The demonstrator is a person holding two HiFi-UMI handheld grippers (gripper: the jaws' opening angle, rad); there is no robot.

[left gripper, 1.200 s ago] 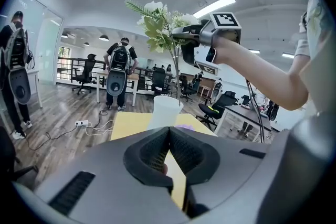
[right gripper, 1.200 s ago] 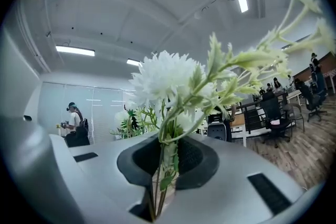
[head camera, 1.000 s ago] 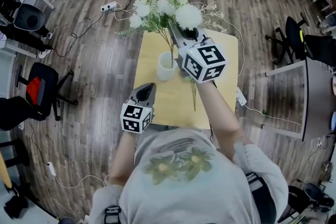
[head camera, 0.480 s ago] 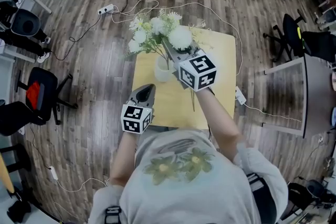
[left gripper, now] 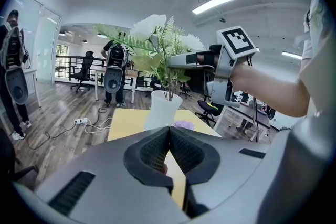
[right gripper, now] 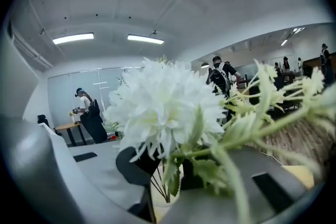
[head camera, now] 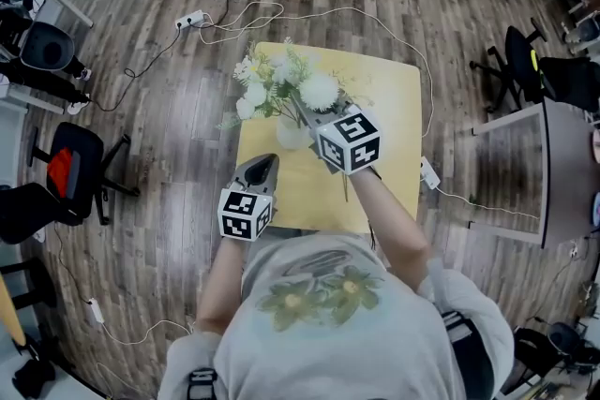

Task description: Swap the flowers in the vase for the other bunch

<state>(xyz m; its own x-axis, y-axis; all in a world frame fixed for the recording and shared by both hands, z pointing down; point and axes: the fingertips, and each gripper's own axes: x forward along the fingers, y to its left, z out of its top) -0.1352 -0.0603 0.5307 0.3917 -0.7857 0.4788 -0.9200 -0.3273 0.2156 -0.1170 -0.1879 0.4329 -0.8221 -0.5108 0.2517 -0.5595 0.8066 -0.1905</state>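
Apparent insertion step: right hand-held gripper (head camera: 305,111) clamps white artificial flower bunch (head camera: 281,87), stems inside white tapered vase (head camera: 289,138); left hand-held gripper (head camera: 261,166) closed, empty. Next: seat stems, release.

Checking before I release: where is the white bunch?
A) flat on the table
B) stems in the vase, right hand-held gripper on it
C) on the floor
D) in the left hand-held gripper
B: the white bunch has its stems in the vase, with the right hand-held gripper shut on them just above; the left hand-held gripper is shut and empty.
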